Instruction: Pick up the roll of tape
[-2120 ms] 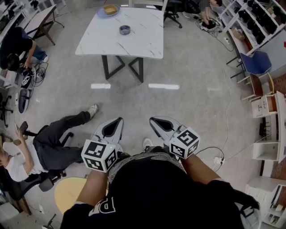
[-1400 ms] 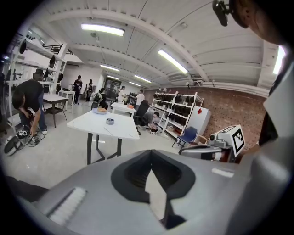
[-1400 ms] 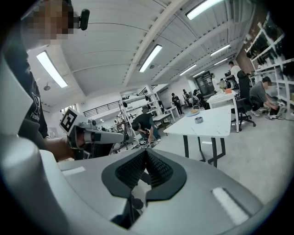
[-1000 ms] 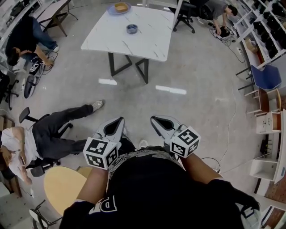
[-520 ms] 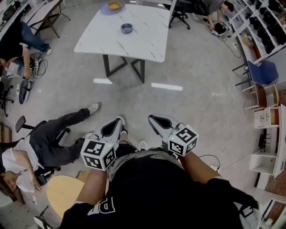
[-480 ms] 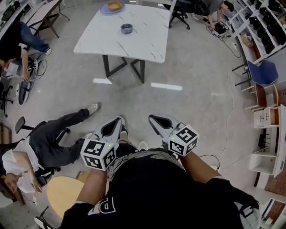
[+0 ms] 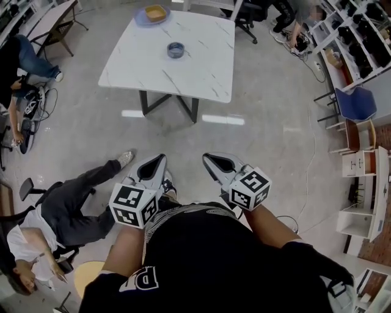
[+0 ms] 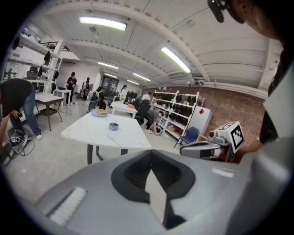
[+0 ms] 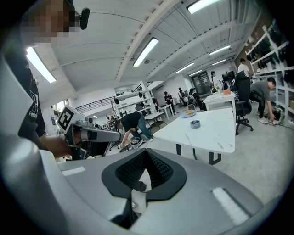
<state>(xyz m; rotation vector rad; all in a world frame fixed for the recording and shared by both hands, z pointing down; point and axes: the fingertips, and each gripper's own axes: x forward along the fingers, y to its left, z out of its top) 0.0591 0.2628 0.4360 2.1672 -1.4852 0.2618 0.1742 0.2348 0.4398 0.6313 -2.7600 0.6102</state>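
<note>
The roll of tape is a small grey-blue ring lying on a white marble table, far ahead of me across the floor. It also shows as a tiny ring in the left gripper view and the right gripper view. A blue plate with a yellow bowl sits at the table's far edge. My left gripper and right gripper are held side by side close to my body, both shut with nothing between the jaws. Neither is near the table.
A person sits sprawled on an office chair at my left, legs stretched onto the floor. Another person bends over at the far left. Shelves and a blue chair line the right side. A cable trails across the floor.
The table and tape have drifted slightly lower in the head view, so nearer to me. The seated person has shifted towards the lower left. Both grippers stay shut in the same pose.
</note>
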